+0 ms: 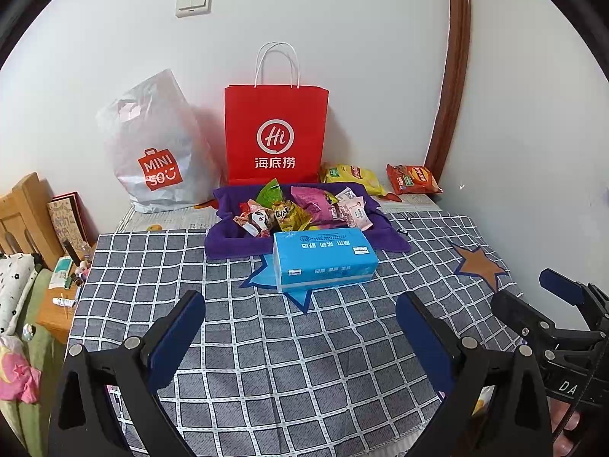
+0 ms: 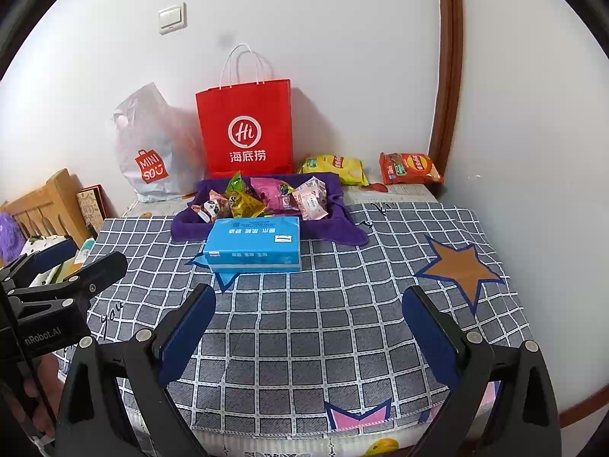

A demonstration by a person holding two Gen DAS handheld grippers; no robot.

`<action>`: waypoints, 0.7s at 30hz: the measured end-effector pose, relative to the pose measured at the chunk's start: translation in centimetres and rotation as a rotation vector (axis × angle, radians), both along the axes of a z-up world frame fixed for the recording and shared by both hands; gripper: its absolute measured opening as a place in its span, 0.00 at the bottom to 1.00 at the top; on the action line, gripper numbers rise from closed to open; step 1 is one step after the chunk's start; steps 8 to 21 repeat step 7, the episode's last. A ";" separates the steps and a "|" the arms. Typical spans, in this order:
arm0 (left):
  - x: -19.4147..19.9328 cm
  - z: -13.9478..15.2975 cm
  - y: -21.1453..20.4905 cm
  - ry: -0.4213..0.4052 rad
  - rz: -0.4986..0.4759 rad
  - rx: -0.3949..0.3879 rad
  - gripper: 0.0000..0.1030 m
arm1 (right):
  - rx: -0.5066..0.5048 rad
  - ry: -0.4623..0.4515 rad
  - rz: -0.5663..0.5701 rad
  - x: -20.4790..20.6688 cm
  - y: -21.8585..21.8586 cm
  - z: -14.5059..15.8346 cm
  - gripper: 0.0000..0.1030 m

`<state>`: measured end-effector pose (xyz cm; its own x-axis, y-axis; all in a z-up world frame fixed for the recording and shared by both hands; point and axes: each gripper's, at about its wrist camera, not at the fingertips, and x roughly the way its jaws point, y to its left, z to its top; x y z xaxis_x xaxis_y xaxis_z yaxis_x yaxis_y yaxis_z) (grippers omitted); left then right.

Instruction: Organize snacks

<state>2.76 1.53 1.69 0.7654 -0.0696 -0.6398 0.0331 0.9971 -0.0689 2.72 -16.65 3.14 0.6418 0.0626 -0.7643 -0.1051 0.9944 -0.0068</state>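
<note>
Blue pads line both of your grippers: the left gripper (image 1: 300, 304) and the right gripper (image 2: 309, 299) are spread wide, holding nothing, above the checked cloth (image 2: 304, 327). At 12 o'clock lies a blue tissue pack (image 1: 323, 259); just behind it, the snacks (image 1: 300, 209) sit in a purple tray (image 1: 228, 236). Two chip bags (image 1: 413, 179) lie at 1 o'clock.

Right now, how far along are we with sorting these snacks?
Looks barely started. Done: small snack packets are heaped in the purple cloth-lined tray. In hand: nothing; the left gripper and right gripper hover open above the checked tablecloth. Left: the yellow chip bag and orange chip bag lie loose by the wall, and the blue tissue pack sits before the tray.
</note>
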 end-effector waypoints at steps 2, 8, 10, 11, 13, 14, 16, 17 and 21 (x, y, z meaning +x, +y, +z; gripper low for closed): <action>0.0 0.0 0.0 0.000 0.001 0.001 0.98 | 0.000 0.000 0.001 0.0 0.0 0.0 0.95; -0.1 0.0 0.0 -0.014 -0.001 0.005 0.98 | 0.003 -0.005 0.004 0.0 0.0 0.0 0.95; -0.1 0.0 0.0 -0.014 -0.001 0.005 0.98 | 0.003 -0.005 0.004 0.0 0.0 0.0 0.95; -0.1 0.0 0.0 -0.014 -0.001 0.005 0.98 | 0.003 -0.005 0.004 0.0 0.0 0.0 0.95; -0.1 0.0 0.0 -0.014 -0.001 0.005 0.98 | 0.003 -0.005 0.004 0.0 0.0 0.0 0.95; -0.1 0.0 0.0 -0.014 -0.001 0.005 0.98 | 0.003 -0.005 0.004 0.0 0.0 0.0 0.95; -0.1 0.0 0.0 -0.014 -0.001 0.005 0.98 | 0.003 -0.005 0.004 0.0 0.0 0.0 0.95; -0.1 0.0 0.0 -0.014 -0.001 0.005 0.98 | 0.003 -0.005 0.004 0.0 0.0 0.0 0.95; -0.1 0.0 0.0 -0.014 -0.001 0.005 0.98 | 0.003 -0.005 0.004 0.0 0.0 0.0 0.95</action>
